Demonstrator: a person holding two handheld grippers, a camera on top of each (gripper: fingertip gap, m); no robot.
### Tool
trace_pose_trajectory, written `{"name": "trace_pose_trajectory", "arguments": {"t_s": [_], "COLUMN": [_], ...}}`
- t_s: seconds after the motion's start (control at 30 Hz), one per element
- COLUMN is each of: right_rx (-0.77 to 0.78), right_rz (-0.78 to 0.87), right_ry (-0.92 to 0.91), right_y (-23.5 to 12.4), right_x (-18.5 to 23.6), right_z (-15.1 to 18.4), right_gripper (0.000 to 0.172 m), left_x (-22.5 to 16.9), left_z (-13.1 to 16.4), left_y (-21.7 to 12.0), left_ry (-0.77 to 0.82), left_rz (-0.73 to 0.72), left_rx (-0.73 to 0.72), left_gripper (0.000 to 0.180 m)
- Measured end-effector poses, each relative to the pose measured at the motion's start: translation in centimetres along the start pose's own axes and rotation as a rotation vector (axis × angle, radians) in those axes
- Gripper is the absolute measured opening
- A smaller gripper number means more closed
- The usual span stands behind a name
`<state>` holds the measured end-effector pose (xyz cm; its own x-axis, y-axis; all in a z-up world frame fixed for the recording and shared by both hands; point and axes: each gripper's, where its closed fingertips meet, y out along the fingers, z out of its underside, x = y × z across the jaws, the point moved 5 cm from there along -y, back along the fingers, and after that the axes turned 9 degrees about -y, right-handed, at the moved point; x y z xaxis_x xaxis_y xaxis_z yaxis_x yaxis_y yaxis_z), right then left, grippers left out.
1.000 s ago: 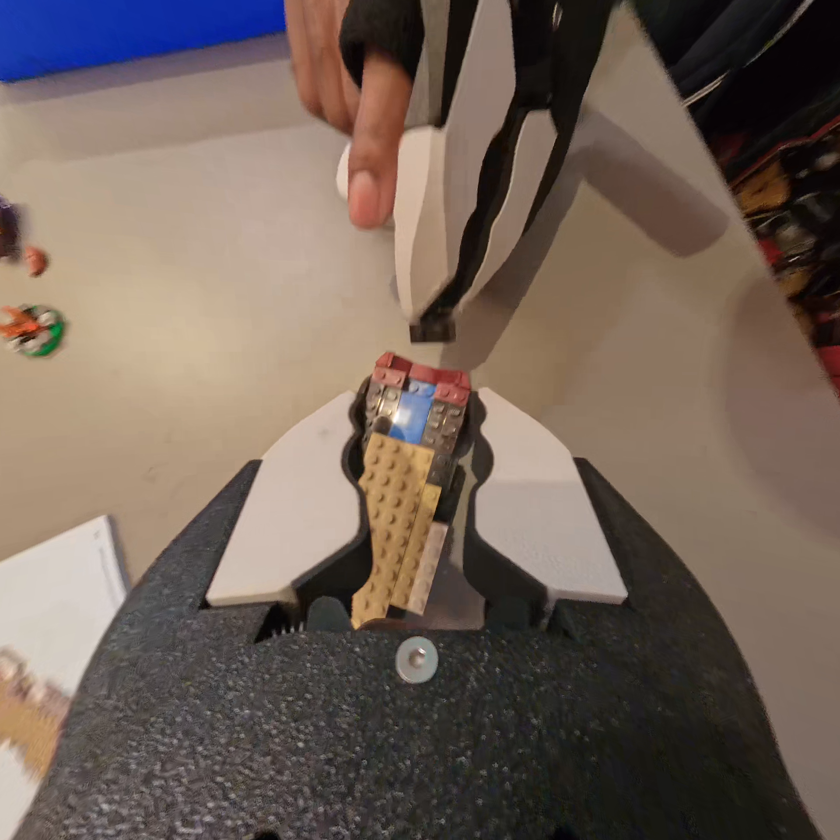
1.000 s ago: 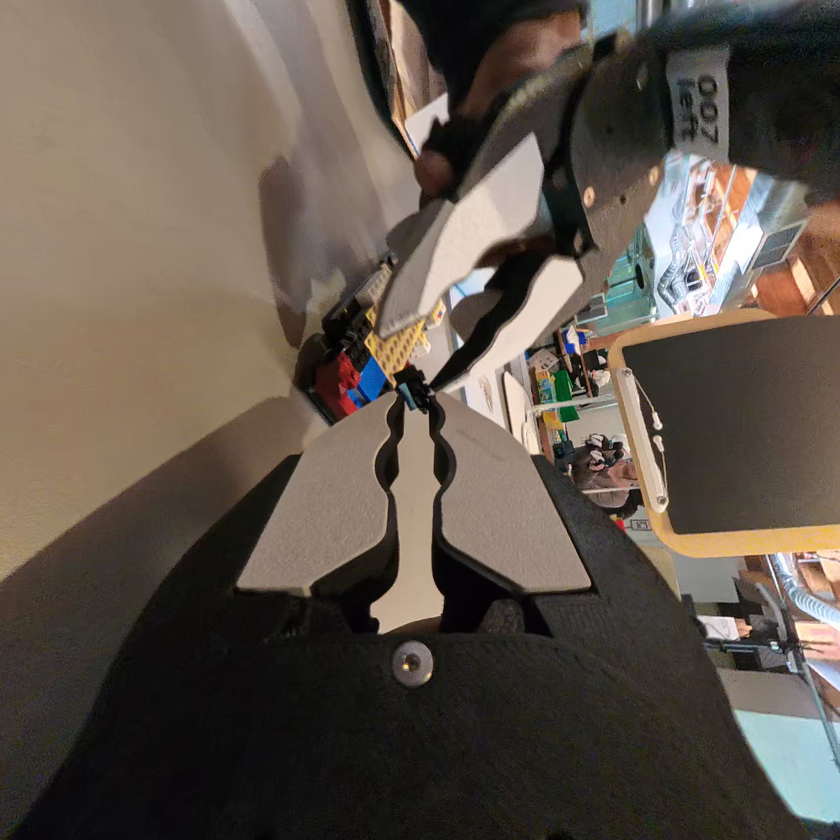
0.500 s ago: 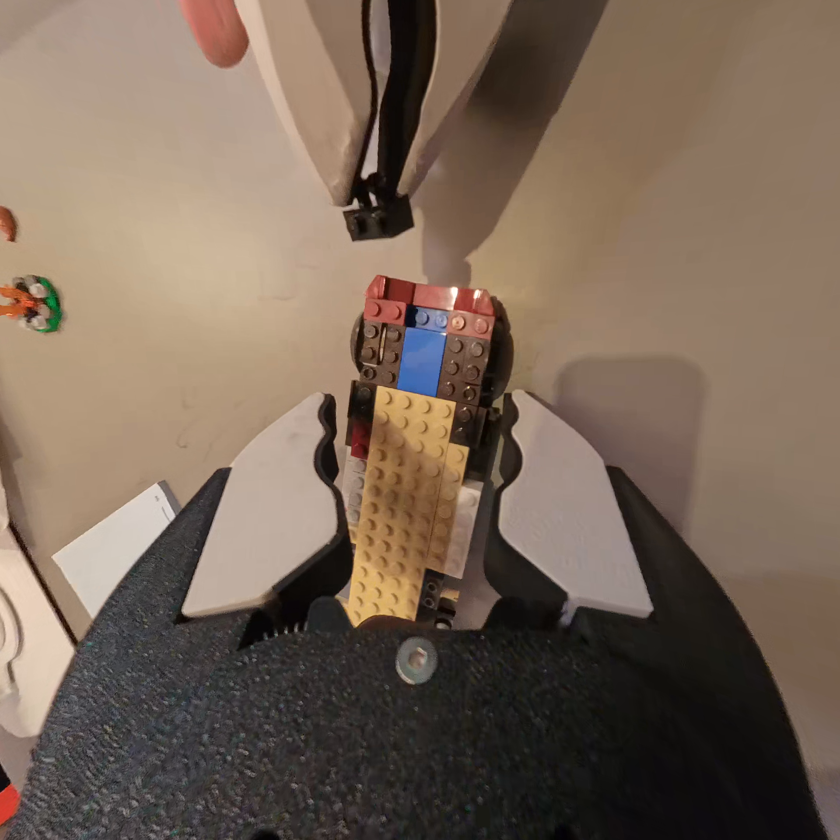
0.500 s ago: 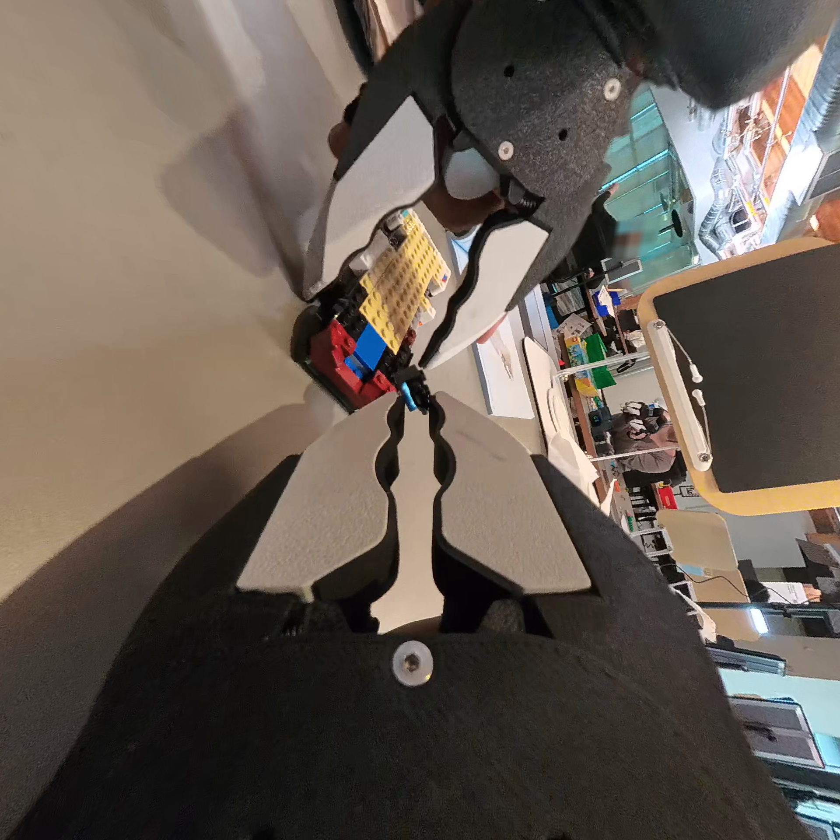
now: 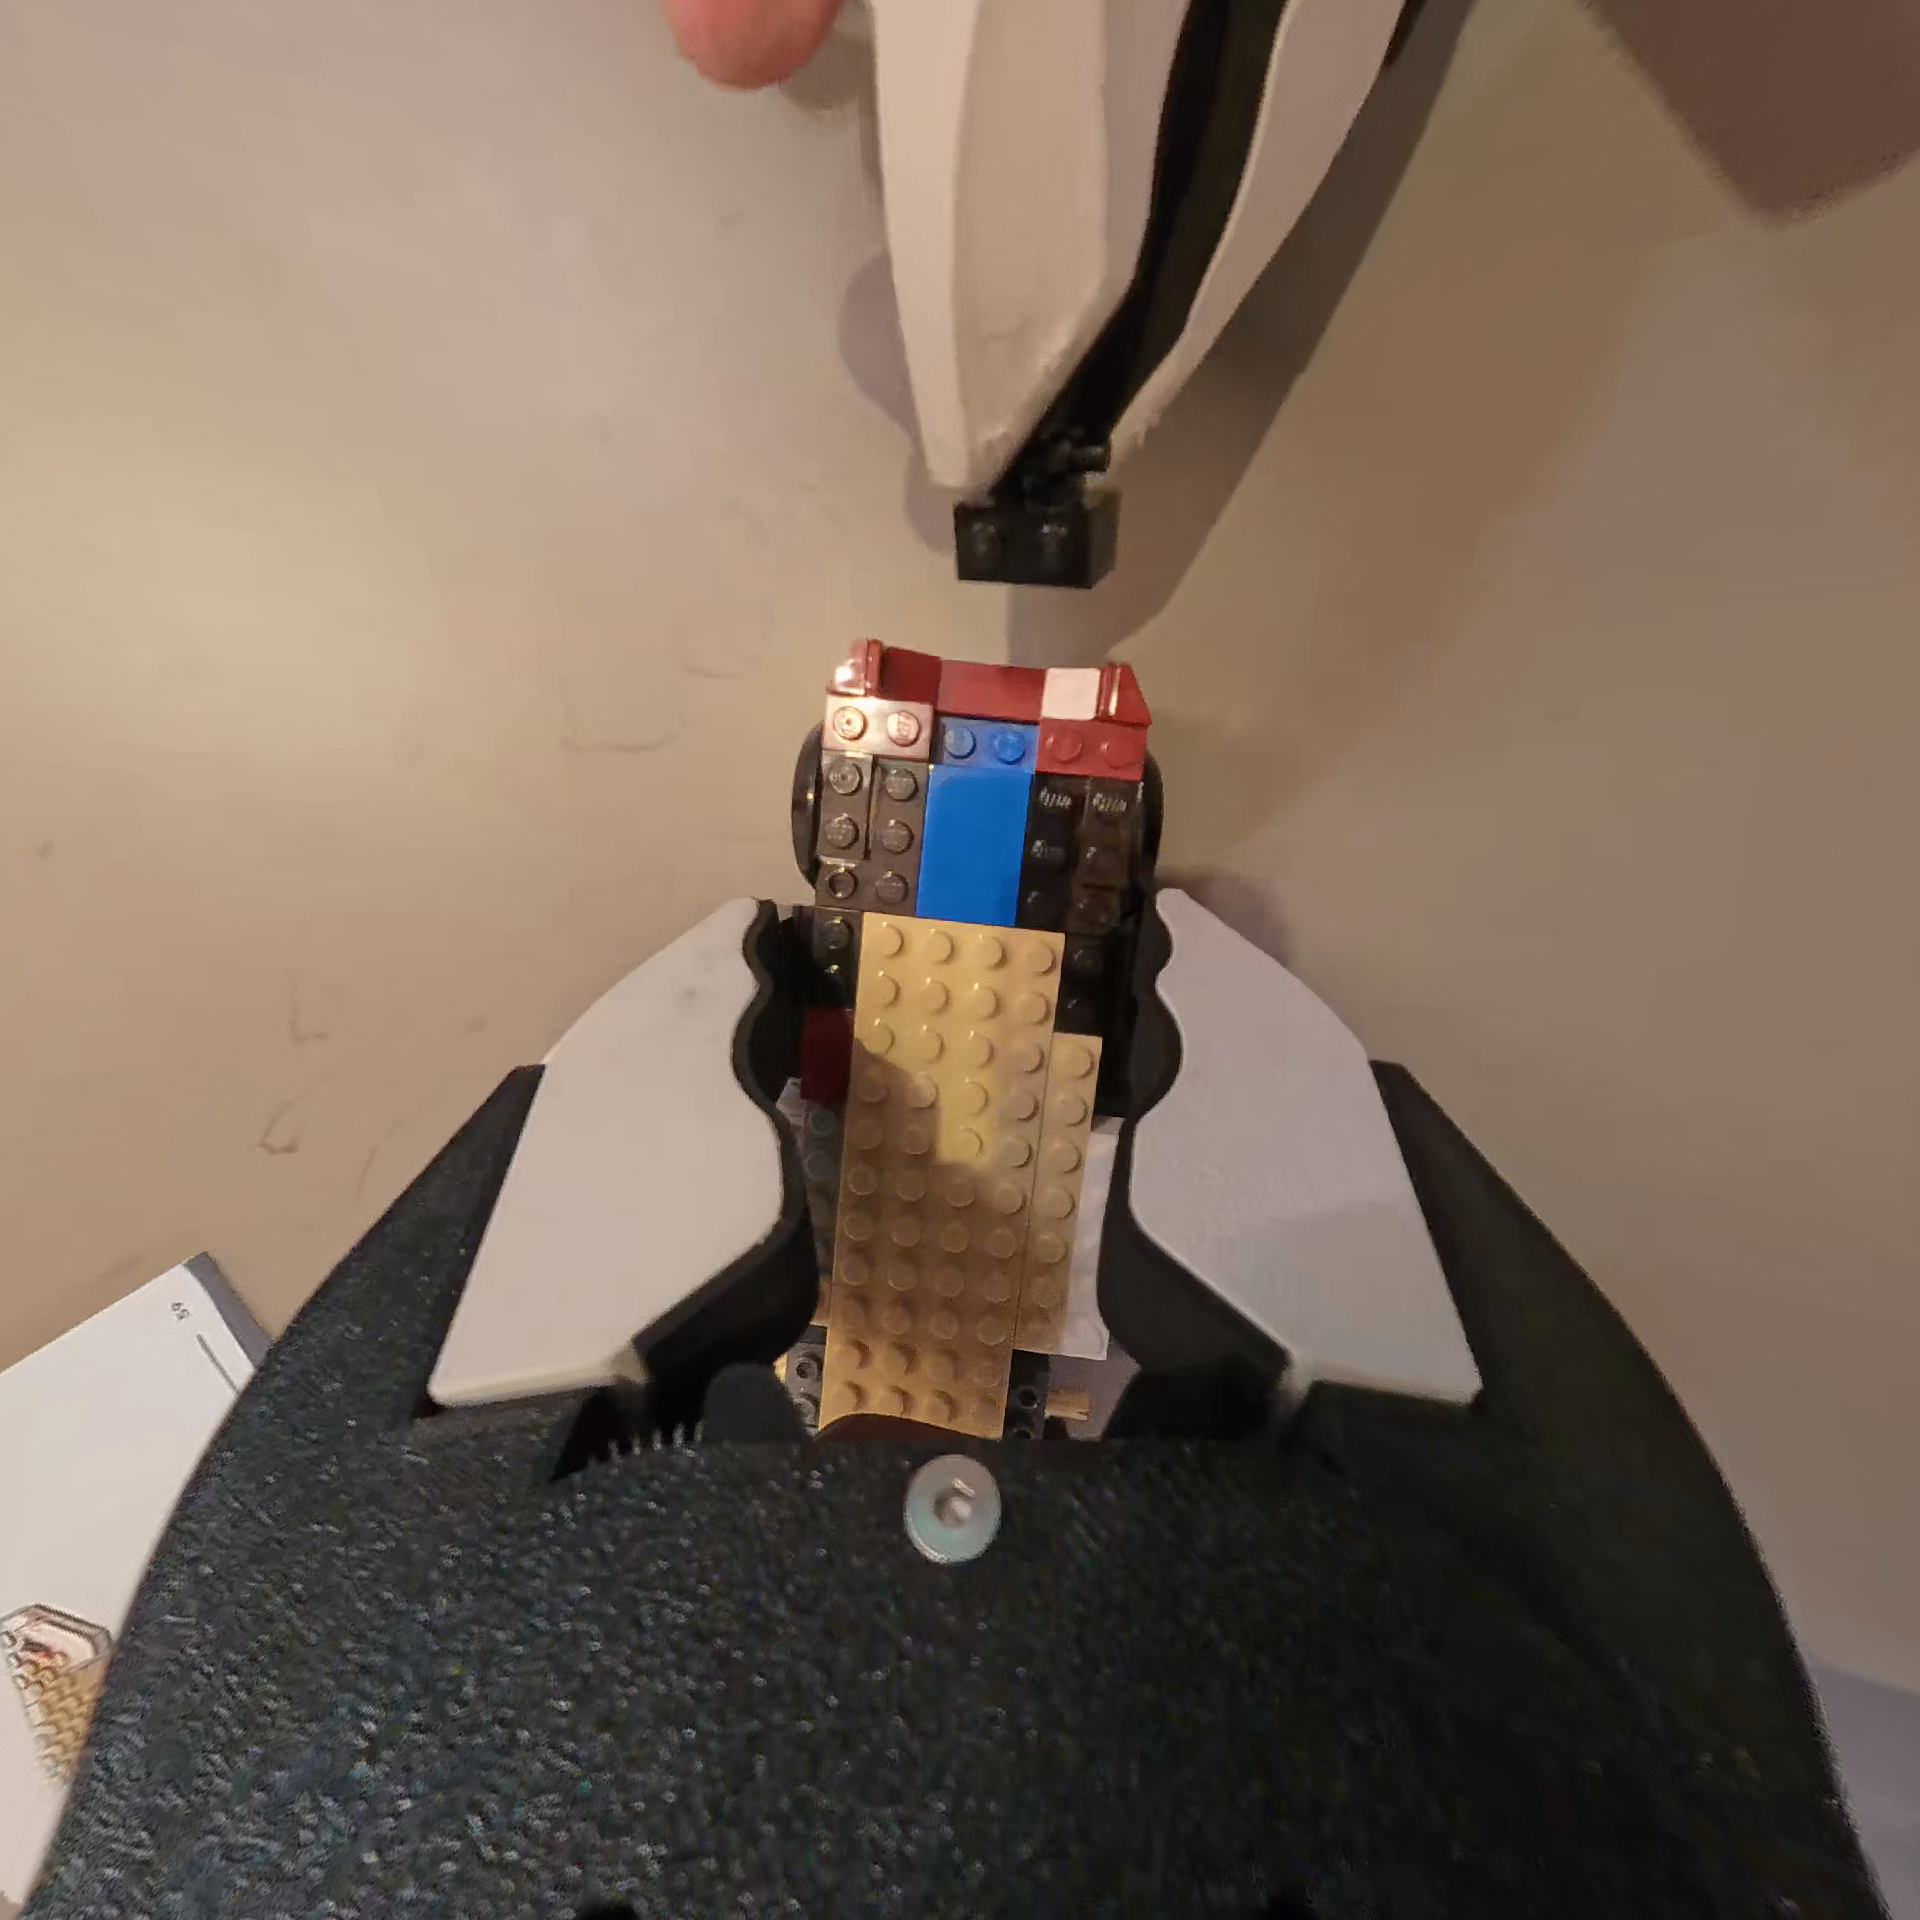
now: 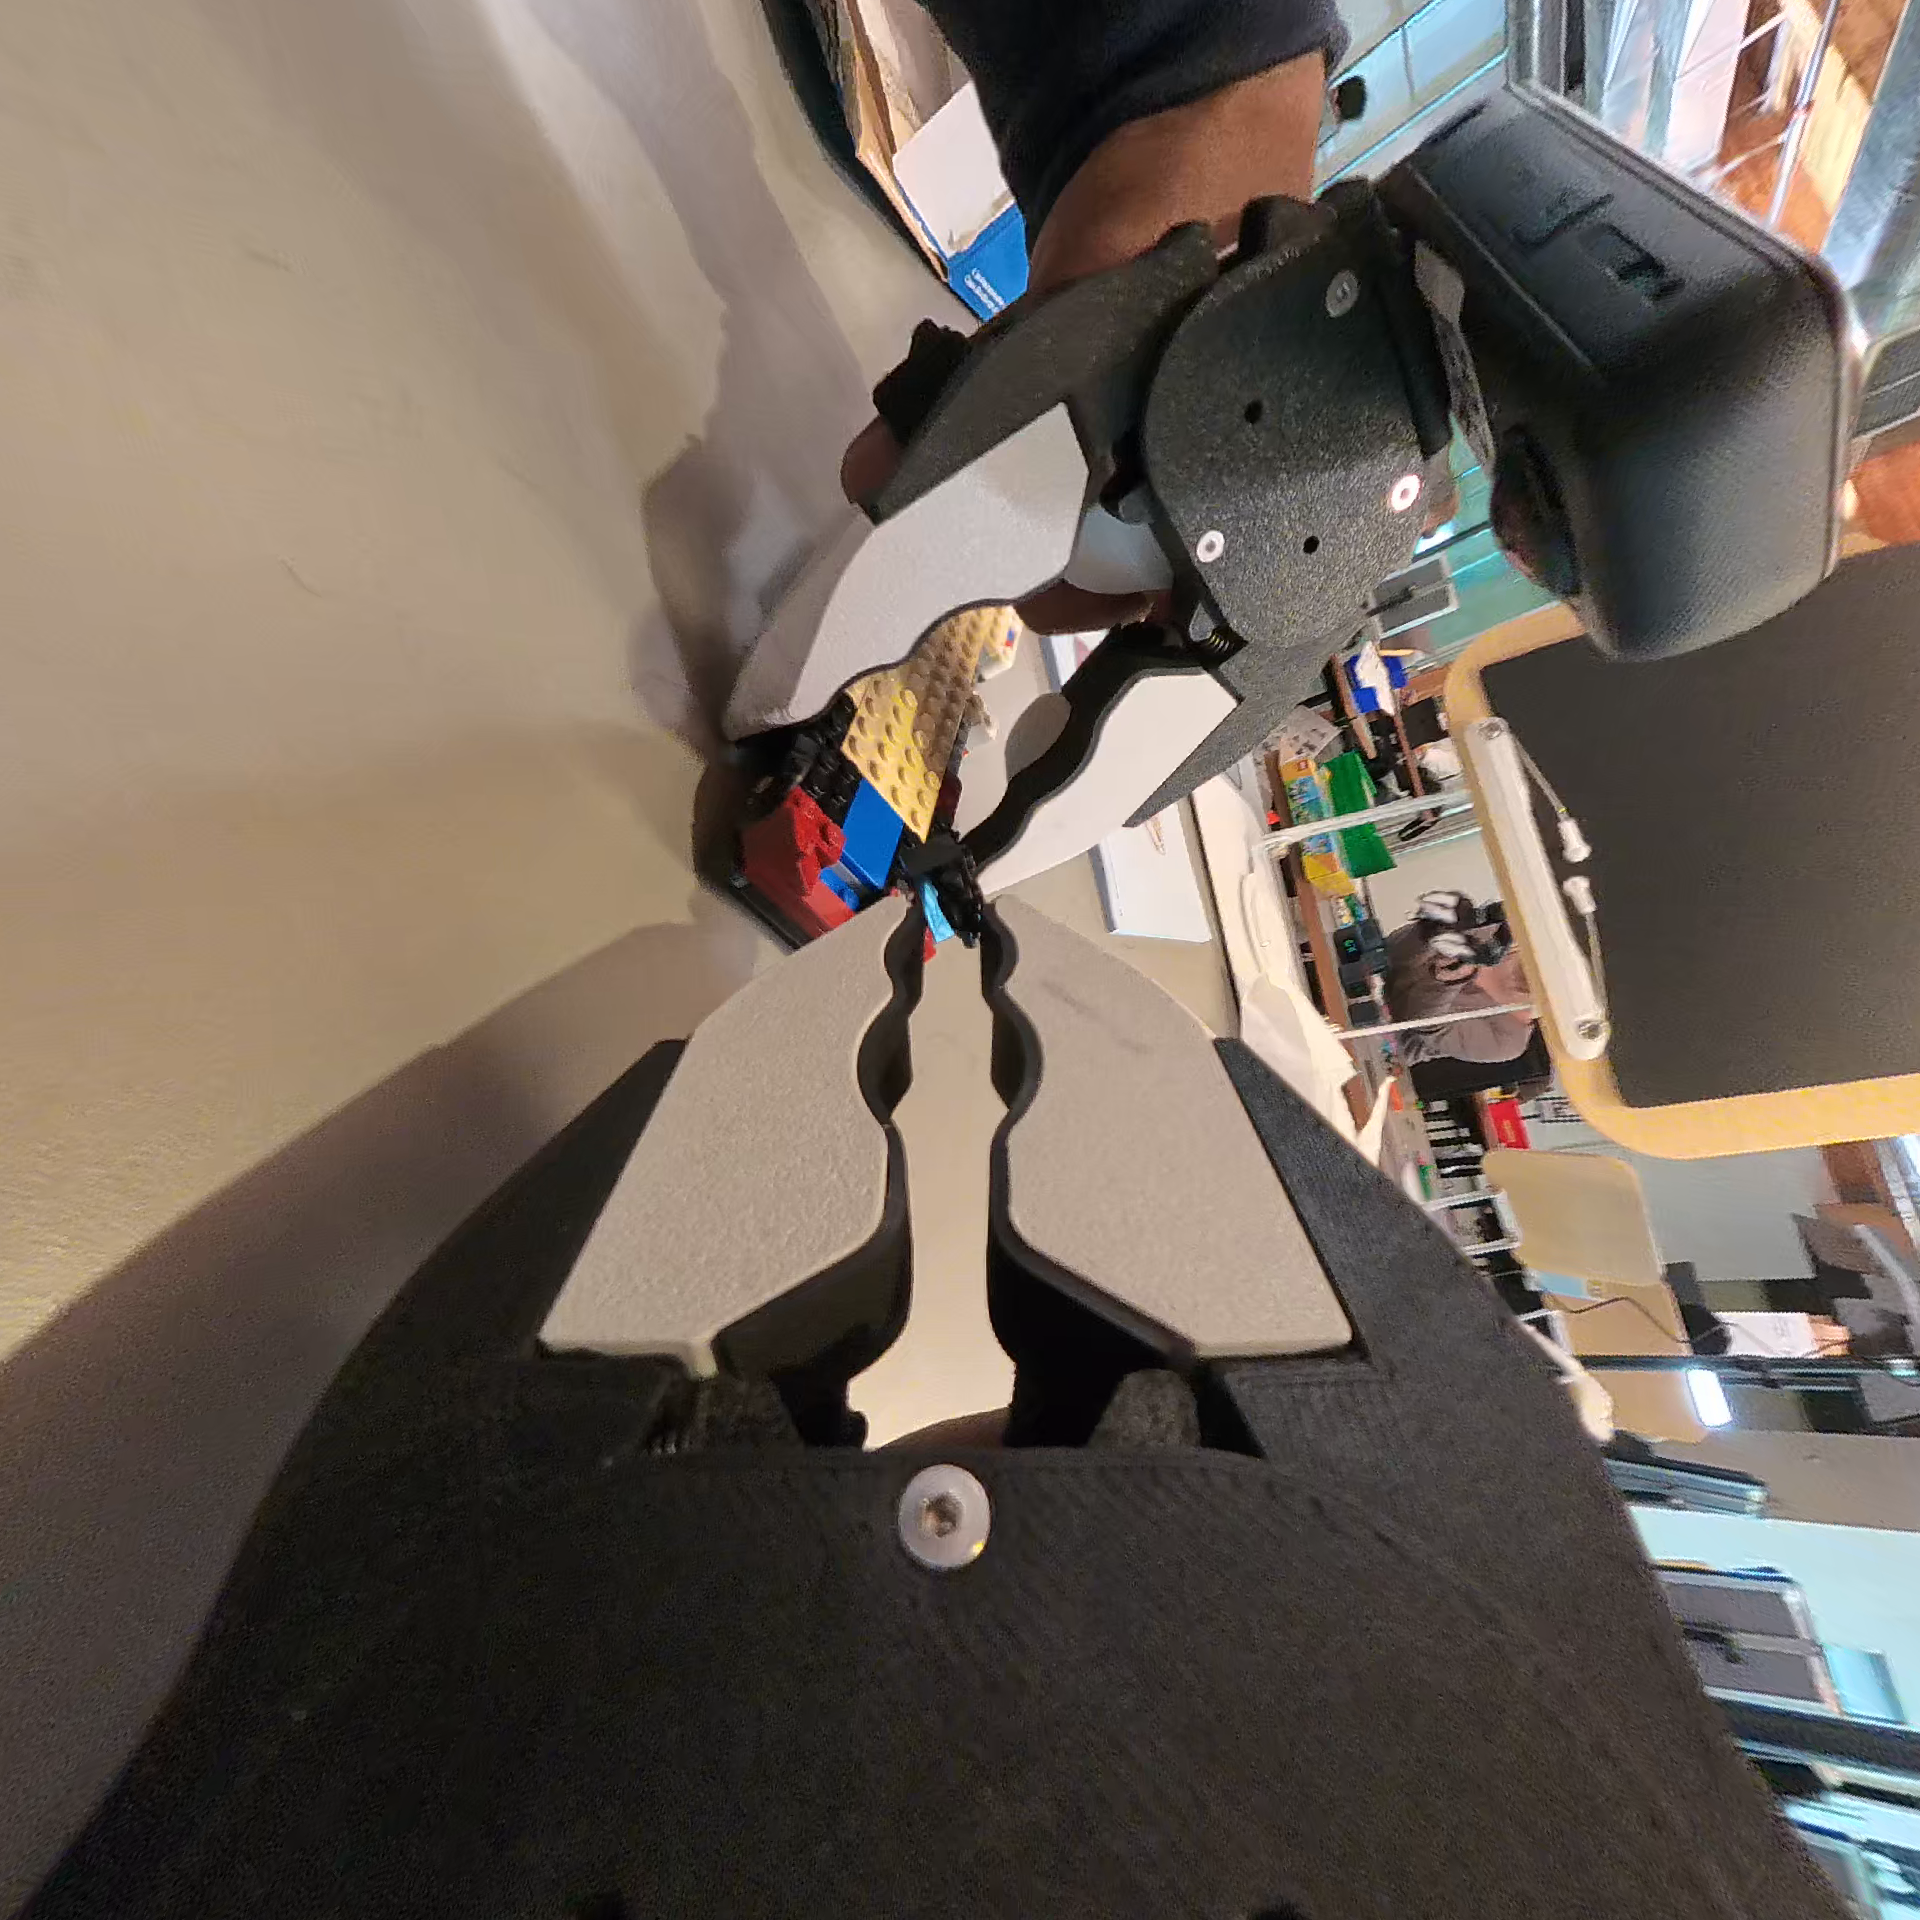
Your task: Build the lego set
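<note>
Left jaws spread around a brick model [image 5: 977,935], right jaws pinching a small black brick [image 5: 1036,542]

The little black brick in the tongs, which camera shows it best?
The left wrist view: the little black brick faces the camera, pinched at the tip of the right tongs, clear against the table. In the right wrist view it is edge-on, half hidden between the fingertips, against the brick model.

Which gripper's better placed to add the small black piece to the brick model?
Right, probably. The right gripper already pinches the small black piece just off the brick model's dark red end. The left gripper straddles the model.
</note>
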<state>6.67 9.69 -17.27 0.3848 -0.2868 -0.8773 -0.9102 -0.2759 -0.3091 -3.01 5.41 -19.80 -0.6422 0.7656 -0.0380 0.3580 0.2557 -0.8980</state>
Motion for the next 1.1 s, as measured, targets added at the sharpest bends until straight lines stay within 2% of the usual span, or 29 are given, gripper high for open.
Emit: {"name": "trace_pose_trajectory", "arguments": {"t_s": [0.37, 0.63, 0.97, 1.03, 1.1], "right_rx": [0.043, 0.044, -0.003, 0.004, 0.002], "right_rz": [0.012, -0.073, -0.213, -0.254, -0.249], "right_ry": [-0.188, -0.335, -0.387, -0.390, -0.394], "right_y": [0.1, 0.2, 0.2, 0.3, 0.3], "right_x": [-0.7, -0.6, 0.1, 0.5, 0.5], "right_z": [-1.4, -2.5, -3.1, -3.0, -3.1], "right_gripper": [0.010, 0.010, 0.010, 0.021, 0.024], "left_x": [-1.3, -1.7, -2.5, -2.5, -2.6], "left_z": [-1.4, -1.3, -1.1, -1.1, -1.1], "left_y": [-1.9, -2.0, -1.6, -1.7, -1.8], "left_ry": [-0.011, 0.015, 0.045, 0.044, 0.047], "left_rz": [0.050, 0.055, 0.069, 0.068, 0.070], "left_rx": [-0.205, -0.232, -0.228, -0.238, -0.240], "left_gripper": [0.065, 0.065, 0.063, 0.063, 0.063]}}
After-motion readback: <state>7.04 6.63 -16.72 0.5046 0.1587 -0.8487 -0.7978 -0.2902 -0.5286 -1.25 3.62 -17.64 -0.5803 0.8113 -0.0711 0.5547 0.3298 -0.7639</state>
